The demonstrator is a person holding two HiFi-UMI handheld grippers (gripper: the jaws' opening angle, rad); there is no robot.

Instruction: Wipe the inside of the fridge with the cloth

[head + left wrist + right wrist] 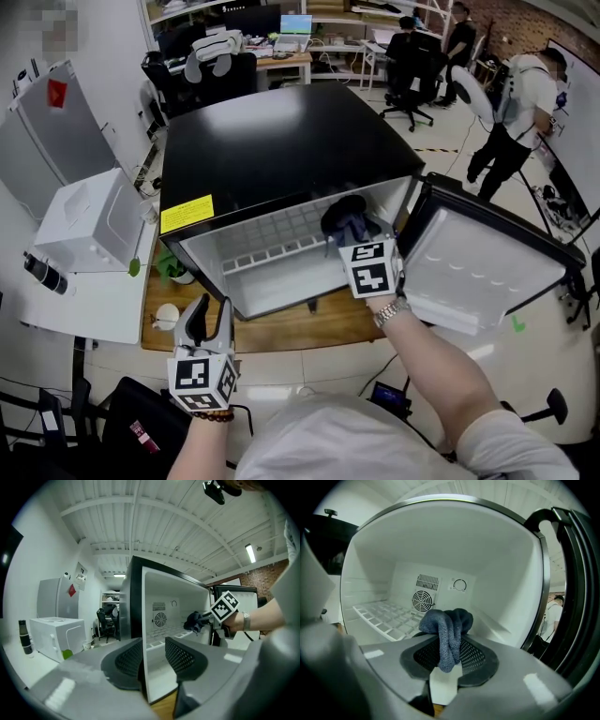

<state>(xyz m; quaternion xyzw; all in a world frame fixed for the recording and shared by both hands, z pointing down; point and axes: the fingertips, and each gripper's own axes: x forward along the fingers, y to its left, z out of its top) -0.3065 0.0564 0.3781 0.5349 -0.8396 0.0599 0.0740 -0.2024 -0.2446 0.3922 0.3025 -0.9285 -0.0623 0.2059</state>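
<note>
Counted: one black-topped fridge, its door swung open to the fridge's right; one cloth; two tools; one wire shelf inside the fridge; one round fan grille on the fridge's back wall; one yellow label on the fridge's top, at its front left corner; one wooden bench under the fridge; one white box left of the fridge; three persons well beyond the fridge.

Found inside the fridge, toward its right wall and above the wire shelf: the cloth. Dark blue-grey, terry-like weave, bunched into a soft lump over the pads, one fold hanging down between them. Pinched by the right tool, jaws closed onto the fabric. Contact between cloth and any fridge wall: cannot tell.

Noted outside the fridge, just before its front left corner: left tool, jaws spread, nothing pinched. Edge of the fridge's left wall in line with the gap; contact with it: cannot tell.
</note>
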